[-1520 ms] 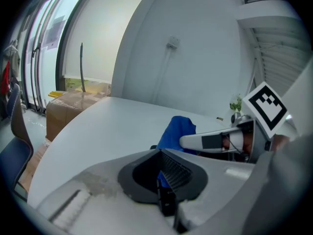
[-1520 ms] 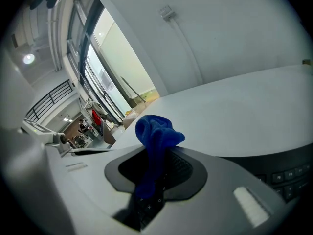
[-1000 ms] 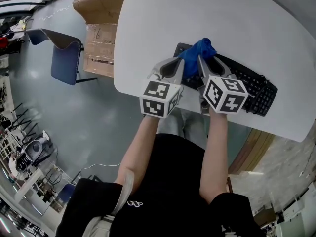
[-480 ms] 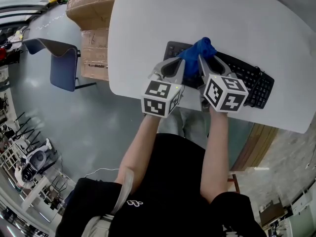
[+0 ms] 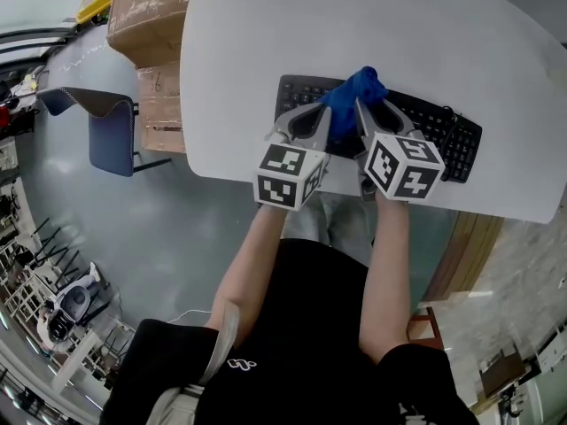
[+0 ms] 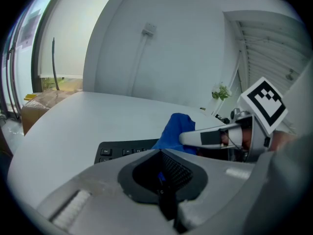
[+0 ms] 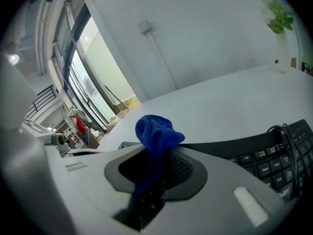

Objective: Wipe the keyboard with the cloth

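Note:
A black keyboard (image 5: 443, 135) lies along the near edge of the white table (image 5: 266, 34). A bunched blue cloth (image 5: 356, 89) rests on its middle keys. My right gripper (image 5: 362, 106) is shut on the cloth. In the right gripper view the cloth (image 7: 155, 131) runs down between the jaws of the right gripper (image 7: 156, 153). My left gripper (image 5: 327, 115) is shut, its tip against the cloth's left side. In the left gripper view the cloth (image 6: 175, 130) rises just beyond the left gripper (image 6: 162, 153), and only a blue speck shows between its jaws. The keyboard's left keys (image 6: 122, 152) show there.
Cardboard boxes (image 5: 142, 25) and a blue chair (image 5: 111, 131) stand on the floor left of the table. The keyboard's cable (image 7: 287, 141) loops over its right keys. A potted plant (image 7: 279, 16) stands at the table's far side. The table edge runs just below both grippers.
Both grippers and the cloth have shifted a little to the right along the keyboard, so more of its left keys show. Both stay shut.

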`<move>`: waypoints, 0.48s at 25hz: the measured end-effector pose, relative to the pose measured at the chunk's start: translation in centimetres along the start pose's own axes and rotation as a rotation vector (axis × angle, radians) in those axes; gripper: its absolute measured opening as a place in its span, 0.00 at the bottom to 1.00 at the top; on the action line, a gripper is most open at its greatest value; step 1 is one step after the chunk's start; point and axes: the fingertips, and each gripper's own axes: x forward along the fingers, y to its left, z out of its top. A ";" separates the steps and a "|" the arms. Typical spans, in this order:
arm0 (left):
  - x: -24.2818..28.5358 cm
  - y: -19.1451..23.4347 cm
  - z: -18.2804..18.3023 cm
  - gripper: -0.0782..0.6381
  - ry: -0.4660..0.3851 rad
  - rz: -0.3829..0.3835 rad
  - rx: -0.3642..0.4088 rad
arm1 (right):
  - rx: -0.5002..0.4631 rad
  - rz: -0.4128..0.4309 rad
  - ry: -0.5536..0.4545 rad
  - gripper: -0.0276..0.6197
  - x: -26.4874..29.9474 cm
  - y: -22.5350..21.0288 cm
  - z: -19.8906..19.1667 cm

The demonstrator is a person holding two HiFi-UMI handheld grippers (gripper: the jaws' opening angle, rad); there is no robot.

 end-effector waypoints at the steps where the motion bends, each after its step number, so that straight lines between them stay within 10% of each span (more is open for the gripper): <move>1: 0.1 -0.2 0.1 0.11 0.001 -0.003 0.003 | 0.002 -0.004 -0.002 0.19 -0.2 -0.2 0.1; 12: 1.6 -3.0 -0.1 0.11 0.017 -0.032 0.028 | 0.023 -0.037 -0.021 0.19 -2.3 -3.1 0.1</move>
